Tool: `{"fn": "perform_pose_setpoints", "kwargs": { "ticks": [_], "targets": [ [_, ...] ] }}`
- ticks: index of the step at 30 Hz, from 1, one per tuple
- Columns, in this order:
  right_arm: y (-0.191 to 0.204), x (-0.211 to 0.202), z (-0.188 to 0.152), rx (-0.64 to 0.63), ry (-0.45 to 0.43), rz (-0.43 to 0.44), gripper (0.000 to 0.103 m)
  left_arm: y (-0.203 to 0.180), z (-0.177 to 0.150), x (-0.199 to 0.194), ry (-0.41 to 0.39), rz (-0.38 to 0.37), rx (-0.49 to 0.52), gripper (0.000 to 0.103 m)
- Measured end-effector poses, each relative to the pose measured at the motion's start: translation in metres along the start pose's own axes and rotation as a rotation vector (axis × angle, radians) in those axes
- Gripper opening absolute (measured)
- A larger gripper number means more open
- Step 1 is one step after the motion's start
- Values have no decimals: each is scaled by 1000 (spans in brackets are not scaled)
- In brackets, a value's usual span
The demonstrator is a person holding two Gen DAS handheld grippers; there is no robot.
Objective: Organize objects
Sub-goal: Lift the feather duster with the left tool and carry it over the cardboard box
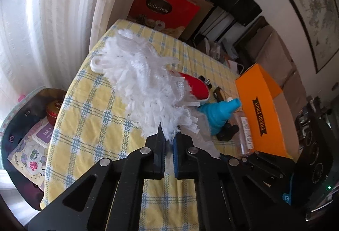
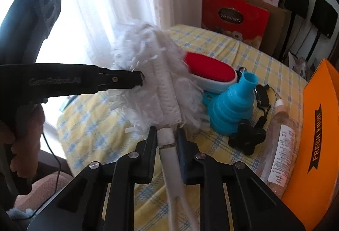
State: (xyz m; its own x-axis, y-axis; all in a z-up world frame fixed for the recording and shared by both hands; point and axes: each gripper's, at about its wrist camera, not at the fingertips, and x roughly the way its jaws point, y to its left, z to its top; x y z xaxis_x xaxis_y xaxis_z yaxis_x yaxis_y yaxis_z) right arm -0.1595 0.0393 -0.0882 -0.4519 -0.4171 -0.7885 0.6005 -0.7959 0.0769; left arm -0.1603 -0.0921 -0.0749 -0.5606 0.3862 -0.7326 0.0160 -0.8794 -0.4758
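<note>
Left hand-held gripper (image 1: 169,135) is clenched on the white fringe of the duster (image 1: 146,82), w/ strands pinched between its pads. Right hand-held gripper (image 2: 167,135) is clamped on the duster's white handle (image 2: 169,154), just below the fluffy head. Duster is held up over the counter (image 1: 93,116), which has a yellow check cloth. Behind it on the cloth: red lint brush (image 2: 209,70), blue funnel (image 2: 231,108), black knob-shaped item (image 2: 246,138), clear bottle (image 2: 279,142) lying beside the orange box (image 2: 315,137) marked FRESH FRUIT.
</note>
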Motion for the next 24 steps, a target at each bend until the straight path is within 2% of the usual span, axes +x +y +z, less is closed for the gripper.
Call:
{"fn": "perform_pose_setpoints", "kwargs": {
  "ticks": [9, 16, 24],
  "targets": [
    [16, -34, 8, -13, -46, -2, 15, -21, 7, -32, -49, -26, 37, 4],
    [8, -76, 14, 15, -106, -1, 15, -59, 21, -61, -91, -76, 96, 4],
    [-13, -124, 15, 34, -155, -53, 15, -110, 35, -71, -104, -124, 159, 4]
  ]
}}
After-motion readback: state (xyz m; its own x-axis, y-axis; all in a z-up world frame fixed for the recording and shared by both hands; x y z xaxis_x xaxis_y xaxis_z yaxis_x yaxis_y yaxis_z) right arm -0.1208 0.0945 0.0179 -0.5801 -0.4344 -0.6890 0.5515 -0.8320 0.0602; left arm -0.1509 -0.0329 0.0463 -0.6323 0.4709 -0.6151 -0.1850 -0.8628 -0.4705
